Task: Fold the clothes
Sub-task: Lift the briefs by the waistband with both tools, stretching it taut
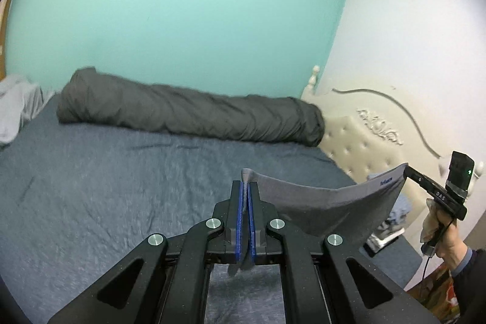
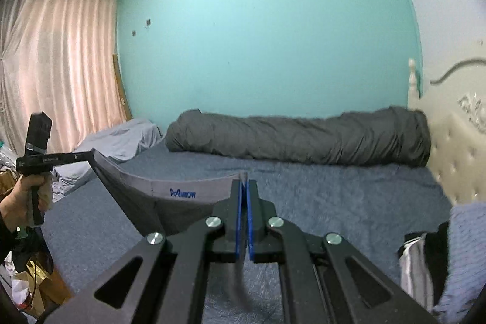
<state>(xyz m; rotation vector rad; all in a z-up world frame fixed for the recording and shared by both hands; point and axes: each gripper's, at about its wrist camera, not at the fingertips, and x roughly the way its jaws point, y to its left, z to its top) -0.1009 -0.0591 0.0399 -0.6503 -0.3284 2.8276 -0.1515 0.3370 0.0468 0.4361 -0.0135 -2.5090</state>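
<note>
Grey knit underwear (image 1: 331,202), with a lighter waistband printed in blue lettering, hangs stretched in the air above the bed (image 1: 106,187), held at its two waistband ends. Body of the garment droops below the band toward the blue-grey sheet; whether its lowest edge touches the sheet cannot be told.

Left gripper (image 1: 245,187): jaws pressed nearly together on one waistband corner, a small tuft of fabric standing up above the blue pads (image 1: 241,202) and more cloth trailing down behind them. In the right wrist view this gripper (image 2: 89,155) is level, fingers pointing toward the garment, carried by the left hand (image 2: 22,199) in a fist around the upright grip at the left edge, forearm rising from below.

Right gripper (image 2: 244,187): jaws closed to a narrow slit on the opposite waistband corner, a strip of grey cloth hanging blurred beneath them. In the left wrist view it (image 1: 408,169) tilts up and left toward the cloth, the right hand (image 1: 446,242) wrapped around the handle low at the right edge, a dark sleeve at the wrist.

Other items: dark grey rolled duvet (image 1: 188,108) lying along the teal wall at the far side of the bed; cream tufted headboard (image 1: 358,148) to the right; pink curtain (image 2: 57,63) at left; pale grey cloth (image 2: 118,141) heaped on the bed's far left corner; pile of clothes (image 2: 437,257) at the right of the bed.
</note>
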